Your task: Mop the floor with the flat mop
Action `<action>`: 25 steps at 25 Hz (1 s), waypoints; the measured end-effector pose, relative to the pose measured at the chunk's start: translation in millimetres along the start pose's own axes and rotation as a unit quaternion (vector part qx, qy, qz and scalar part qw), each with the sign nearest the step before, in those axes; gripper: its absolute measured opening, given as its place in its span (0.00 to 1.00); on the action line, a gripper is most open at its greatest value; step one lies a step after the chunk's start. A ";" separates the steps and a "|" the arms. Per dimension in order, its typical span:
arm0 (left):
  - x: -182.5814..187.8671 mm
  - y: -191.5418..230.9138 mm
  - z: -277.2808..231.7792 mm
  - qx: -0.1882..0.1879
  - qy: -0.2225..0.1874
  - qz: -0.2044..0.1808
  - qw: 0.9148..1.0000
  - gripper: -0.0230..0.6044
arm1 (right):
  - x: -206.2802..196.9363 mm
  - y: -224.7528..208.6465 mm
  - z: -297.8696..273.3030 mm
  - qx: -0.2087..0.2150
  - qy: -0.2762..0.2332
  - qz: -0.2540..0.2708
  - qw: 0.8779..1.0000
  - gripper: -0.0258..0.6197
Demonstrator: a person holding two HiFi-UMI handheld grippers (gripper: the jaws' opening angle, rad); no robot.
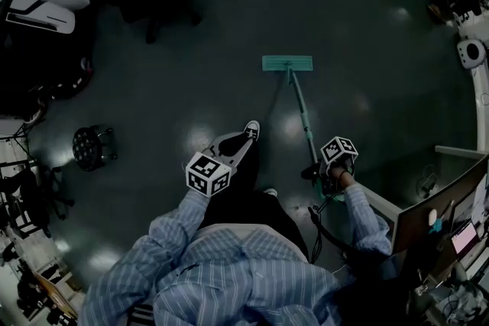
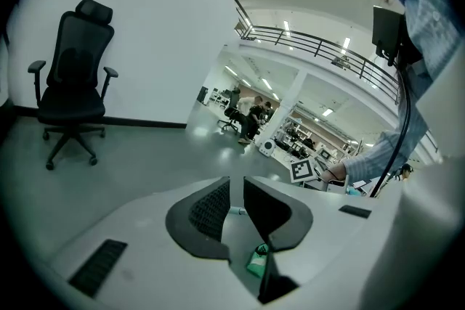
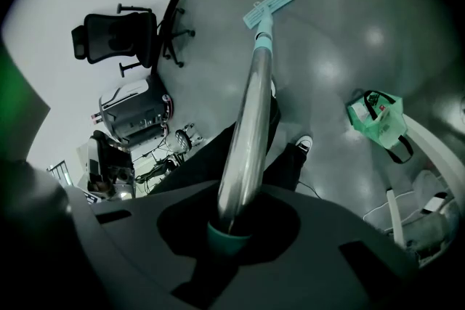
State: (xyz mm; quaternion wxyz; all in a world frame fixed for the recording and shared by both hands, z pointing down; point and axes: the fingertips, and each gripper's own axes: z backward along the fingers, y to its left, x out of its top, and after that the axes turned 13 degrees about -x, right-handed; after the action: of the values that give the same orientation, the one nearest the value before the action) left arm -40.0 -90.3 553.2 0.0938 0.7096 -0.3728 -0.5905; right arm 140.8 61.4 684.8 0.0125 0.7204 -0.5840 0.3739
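The flat mop's teal head [image 1: 287, 62] lies flat on the dark floor ahead of me. Its handle [image 1: 304, 118] slants back to my right gripper [image 1: 330, 172], which is shut on it near the top. In the right gripper view the chrome handle [image 3: 247, 120] runs from between the jaws out to the mop head [image 3: 267, 7], with a teal collar [image 3: 229, 237] at the grip. My left gripper [image 1: 235, 141] hangs left of the handle, over my shoe [image 1: 250, 130]. In its own view the left gripper [image 2: 236, 192] has its jaws a narrow gap apart and holds nothing.
A black office chair [image 2: 73, 83] stands by the white wall. A round black stool [image 1: 93, 146] is at the left, and a white machine [image 1: 38, 11] at the far left. A desk with a laptop [image 1: 451, 229] is close on my right. A green bag [image 3: 378, 118] lies on the floor.
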 end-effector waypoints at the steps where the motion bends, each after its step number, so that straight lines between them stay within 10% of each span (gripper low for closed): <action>1: 5.6 9.6 -2.3 0.001 -0.001 0.002 1.000 0.13 | 14.0 6.9 4.1 -0.001 0.002 0.002 1.000 0.09; 25: 85.1 181.7 -49.9 0.036 -0.034 0.073 0.996 0.13 | 409.4 137.3 130.7 0.002 -0.066 -0.016 0.998 0.09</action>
State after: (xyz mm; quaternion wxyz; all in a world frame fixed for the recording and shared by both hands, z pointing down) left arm -68.6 -288.1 606.2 0.0980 0.6626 -0.4478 -0.5923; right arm 108.2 -382.3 759.7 -0.0215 0.7531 -0.5710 0.3262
